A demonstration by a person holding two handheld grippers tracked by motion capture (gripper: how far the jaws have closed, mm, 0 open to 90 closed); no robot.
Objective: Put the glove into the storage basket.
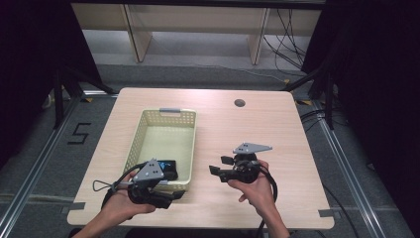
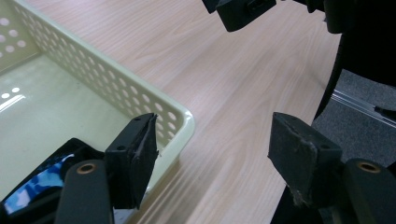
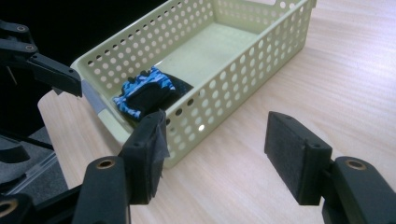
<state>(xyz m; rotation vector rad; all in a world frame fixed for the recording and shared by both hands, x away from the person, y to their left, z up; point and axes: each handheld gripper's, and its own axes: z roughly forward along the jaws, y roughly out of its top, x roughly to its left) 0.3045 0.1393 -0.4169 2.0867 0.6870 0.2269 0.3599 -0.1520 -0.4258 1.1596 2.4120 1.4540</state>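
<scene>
One pale yellow perforated basket (image 1: 184,130) sits on the left half of the wooden table (image 1: 267,129), and inside it, tucked in the near corner, is one dark item with a blue camo pattern (image 3: 145,92). Left gripper (image 1: 168,197) hangs right at that near corner – jaws spread, nothing between them. Right gripper (image 1: 221,166) is over bare tabletop beside the basket, also spread and empty. The table's right half is bare wood, apart from one round hole (image 1: 239,103) near the far edge.
</scene>
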